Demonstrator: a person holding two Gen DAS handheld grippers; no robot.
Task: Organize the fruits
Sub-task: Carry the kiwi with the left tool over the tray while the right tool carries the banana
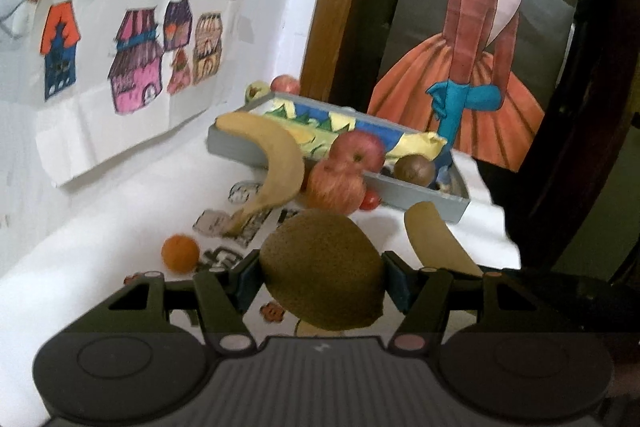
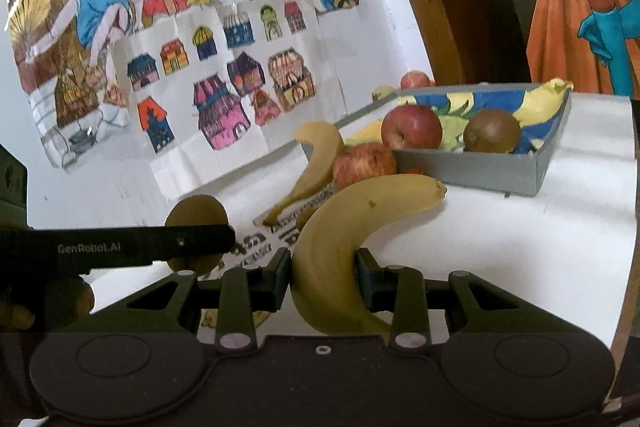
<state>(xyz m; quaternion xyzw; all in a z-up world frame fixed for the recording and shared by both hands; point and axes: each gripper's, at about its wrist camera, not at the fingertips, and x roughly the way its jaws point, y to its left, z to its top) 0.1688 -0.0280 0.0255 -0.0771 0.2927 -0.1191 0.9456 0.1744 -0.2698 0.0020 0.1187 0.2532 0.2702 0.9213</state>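
- The left gripper [image 1: 322,277] has its two black fingers closed against the sides of a fuzzy brown kiwi [image 1: 324,269], which it holds above the white table surface [image 1: 100,235].
- The right gripper [image 2: 323,269] clamps a curved yellow banana [image 2: 352,227] across its middle; the banana's blunt tip points towards the shallow grey rectangular tray [image 2: 480,169].
- The right wrist view shows the left gripper's black finger, printed with white lettering, crossing the held kiwi at the left.
- The grey tray sits at the far side of the white surface, next to a dark wooden frame [image 1: 340,7]. It is lined with a blue and yellow patterned sheet [image 1: 360,125].
- Inside the tray, near its front wall, lie a red apple [image 2: 412,127] and a second brown kiwi [image 2: 492,131].
- Just outside the tray's front wall, a second red-streaked apple [image 2: 364,163] rests on the surface, with a second pale yellow banana [image 2: 316,163] leaning beside it.
- A small round orange fruit [image 1: 180,253] lies on the surface towards the left, well apart from the tray.
- A small red fruit [image 1: 370,202] shows between the outer apple and the tray wall.
- Beyond the tray's far corner sit another red apple [image 1: 285,84] and a greenish fruit [image 1: 257,91].
- Coloured drawings of houses [image 1: 136,39] hang on the white wall behind.
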